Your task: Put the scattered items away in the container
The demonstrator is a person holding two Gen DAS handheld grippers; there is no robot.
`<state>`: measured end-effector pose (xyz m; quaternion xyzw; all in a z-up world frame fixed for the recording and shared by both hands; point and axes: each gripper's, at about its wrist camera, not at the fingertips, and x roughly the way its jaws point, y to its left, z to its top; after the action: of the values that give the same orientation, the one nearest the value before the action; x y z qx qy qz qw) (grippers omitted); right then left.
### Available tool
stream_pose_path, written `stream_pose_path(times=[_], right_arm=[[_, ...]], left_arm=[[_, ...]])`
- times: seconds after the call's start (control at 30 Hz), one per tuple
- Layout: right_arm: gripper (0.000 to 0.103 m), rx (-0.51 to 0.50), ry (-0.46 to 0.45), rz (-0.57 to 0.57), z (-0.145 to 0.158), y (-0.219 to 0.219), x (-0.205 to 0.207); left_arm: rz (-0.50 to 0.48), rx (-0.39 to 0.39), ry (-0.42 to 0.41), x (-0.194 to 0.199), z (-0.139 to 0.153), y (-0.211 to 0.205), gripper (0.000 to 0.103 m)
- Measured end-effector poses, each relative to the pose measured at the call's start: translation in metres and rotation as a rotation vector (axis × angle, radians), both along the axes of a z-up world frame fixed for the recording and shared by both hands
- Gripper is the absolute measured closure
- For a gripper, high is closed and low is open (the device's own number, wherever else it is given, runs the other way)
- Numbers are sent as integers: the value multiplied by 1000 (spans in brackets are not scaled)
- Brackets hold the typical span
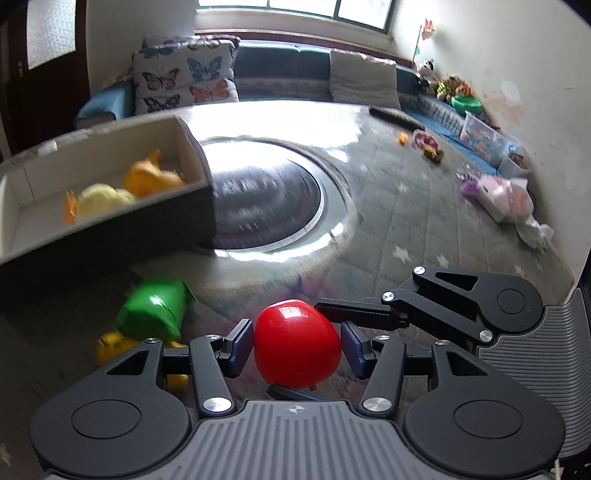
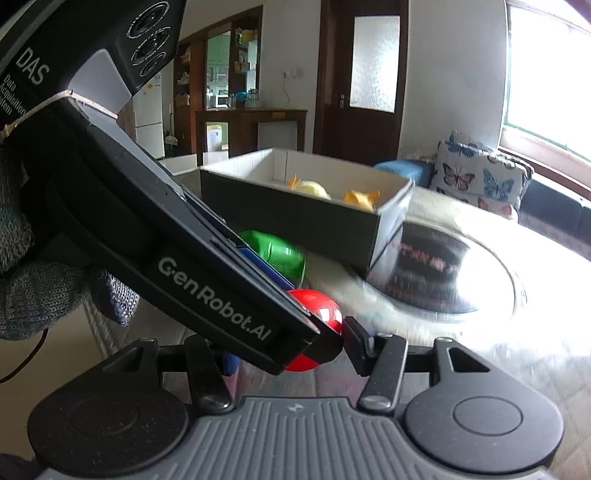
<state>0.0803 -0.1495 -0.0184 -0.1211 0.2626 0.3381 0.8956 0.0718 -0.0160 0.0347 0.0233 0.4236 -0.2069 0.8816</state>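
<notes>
Left tongs (image 1: 296, 347) clamped on red ball (image 1: 295, 343) (both pads touching).

You face a bright window (image 1: 295, 7) over a low teal sofa (image 1: 280, 66) with butterfly cushions (image 1: 184, 79). Star-patterned grey carpet (image 1: 406, 206) below; dark wooden door (image 2: 364, 74) behind, white walls (image 1: 498, 55).

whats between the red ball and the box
In the left wrist view only bare table lies between the red ball and the box; the green toy sits leftward.
</notes>
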Motion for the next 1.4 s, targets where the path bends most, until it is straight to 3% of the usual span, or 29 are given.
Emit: stream_pose_path(times=[0.33,0.6,0.93,1.4], right_arm=[[48,-13,-114,45,32,31,56],[48,-11,-144,61,44,55,115],[49,-12,-86,63,26,70,169],[49,-3,-22,66,13,65,184]], left_arm=[[57,13,-108,41,38,24,48],[92,32,-145,92,53,42,48],[103,28,-93,144,34,55,47],[98,35,-59,155,19,56,47]])
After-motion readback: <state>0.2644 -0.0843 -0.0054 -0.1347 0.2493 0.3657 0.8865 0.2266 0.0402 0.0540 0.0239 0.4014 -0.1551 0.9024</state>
